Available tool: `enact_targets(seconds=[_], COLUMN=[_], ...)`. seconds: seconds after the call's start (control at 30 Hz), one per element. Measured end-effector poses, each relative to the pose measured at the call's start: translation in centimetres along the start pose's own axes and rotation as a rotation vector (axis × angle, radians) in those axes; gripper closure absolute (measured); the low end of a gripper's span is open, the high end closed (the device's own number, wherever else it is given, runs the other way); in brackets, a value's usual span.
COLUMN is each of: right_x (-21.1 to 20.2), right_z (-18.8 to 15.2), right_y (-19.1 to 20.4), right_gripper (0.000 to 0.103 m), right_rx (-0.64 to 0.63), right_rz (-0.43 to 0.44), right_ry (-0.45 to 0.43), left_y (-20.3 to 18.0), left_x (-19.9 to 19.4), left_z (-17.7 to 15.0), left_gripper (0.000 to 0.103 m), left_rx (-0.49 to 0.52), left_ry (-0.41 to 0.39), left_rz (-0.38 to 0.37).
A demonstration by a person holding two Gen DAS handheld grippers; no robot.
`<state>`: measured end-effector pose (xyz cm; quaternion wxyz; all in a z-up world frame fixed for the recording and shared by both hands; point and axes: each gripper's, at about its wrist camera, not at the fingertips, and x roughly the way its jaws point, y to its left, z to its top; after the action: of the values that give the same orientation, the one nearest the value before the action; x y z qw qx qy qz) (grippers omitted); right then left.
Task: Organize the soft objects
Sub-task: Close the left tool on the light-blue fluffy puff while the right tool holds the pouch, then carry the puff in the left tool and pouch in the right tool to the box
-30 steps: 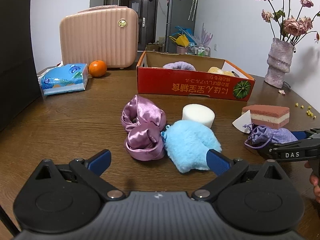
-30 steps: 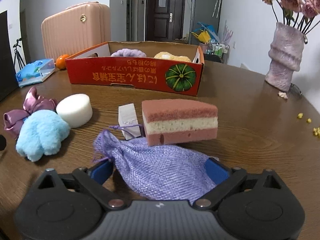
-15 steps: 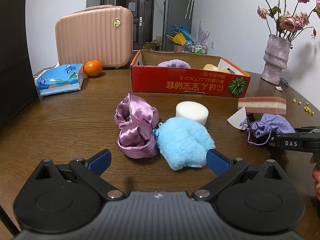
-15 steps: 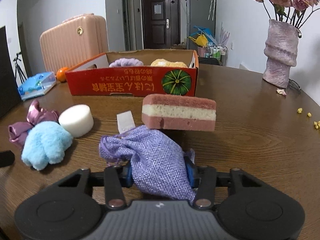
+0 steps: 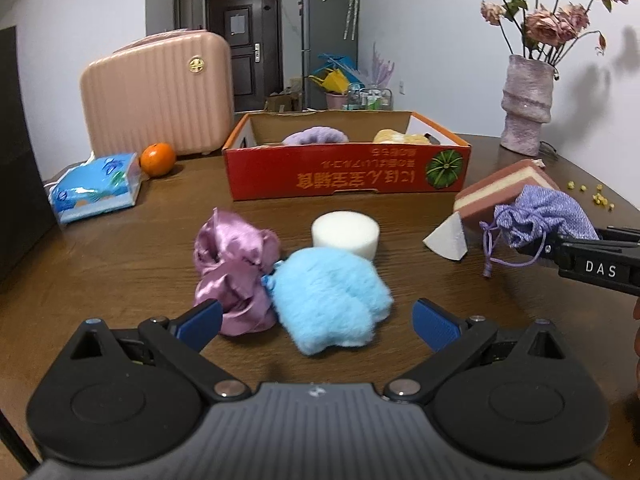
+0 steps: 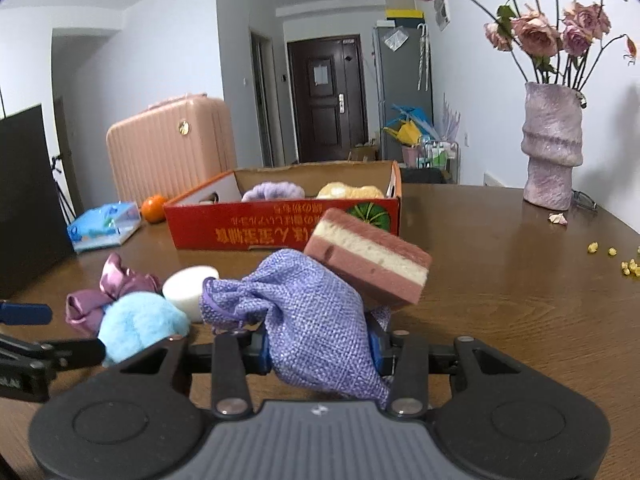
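My right gripper [image 6: 320, 344] holds a purple woven drawstring pouch [image 6: 308, 320] just off the table, its jaws still closing and the pads pressing the fabric. A pink-and-white layered sponge [image 6: 368, 258] leans tilted against the pouch. In the left wrist view the pouch [image 5: 540, 216] hangs at the right from the right gripper [image 5: 560, 248]. My left gripper [image 5: 316, 316] stands open low over the table, with a blue fluffy ball [image 5: 328, 300] and a mauve satin scrunchie [image 5: 232, 264] just ahead of its fingertips. A white round sponge [image 5: 345, 232] lies behind them. The red cardboard box [image 5: 344, 176] holds a lilac scrunchie and a yellow item.
A white wedge sponge [image 5: 446, 238] lies beside the pouch. A pink suitcase [image 5: 160, 92], an orange [image 5: 157, 159] and a tissue pack [image 5: 98, 186] sit at the back left. A vase of flowers [image 5: 526, 110] stands back right, with yellow crumbs [image 5: 596, 196] near it.
My right gripper went from wide open around the pouch to clamped on it, then lifted it. The layered sponge tipped up on one side. My left gripper drifted slightly.
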<state>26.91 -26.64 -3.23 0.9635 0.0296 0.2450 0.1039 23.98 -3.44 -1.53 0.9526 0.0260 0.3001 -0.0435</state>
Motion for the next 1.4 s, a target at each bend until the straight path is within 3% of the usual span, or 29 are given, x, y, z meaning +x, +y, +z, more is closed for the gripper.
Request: enact_targets(seconds=[0.57, 0.8, 0.97, 1.13, 1.27, 1.4], right_x=[-0.3, 0.4, 0.6, 0.7, 0.6, 0.6], right_z=[0.2, 0.1, 0.0, -0.1, 0.0, 0.0], right_y=[-1.4, -1.8, -1.8, -1.8, -1.8, -1.7], right_gripper=[0.062, 0.062, 0.061, 0.062, 0.061, 0.061], right_rx=[0.069, 0.085, 0.082, 0.082, 0.082, 0.082], right_rz=[-0.021, -0.034, -0.033, -0.03, -0.03, -0.029], right_ry=[-0.037, -0.012, -0.006, -0.001, -0.004, -0.005], left_y=[-3.1, -2.3, -1.9, -2.3, -2.0, -1.6], left_x=[4.1, 6.4, 7.0, 7.4, 8.3, 8.3], left_z=[2.6, 2.3, 2.0, 1.7, 1.6, 1.6], left_gripper=[0.0, 0.001, 0.001, 0.008, 0.021, 0.025], left_rx=[0.071, 0.044, 0.044, 0.063, 0.045, 0.018], left_ry=[0.02, 0.084, 0.085, 0.091, 0.139, 0.141], left_rz=[0.014, 0.046, 0.049, 0.049, 0.036, 0.014])
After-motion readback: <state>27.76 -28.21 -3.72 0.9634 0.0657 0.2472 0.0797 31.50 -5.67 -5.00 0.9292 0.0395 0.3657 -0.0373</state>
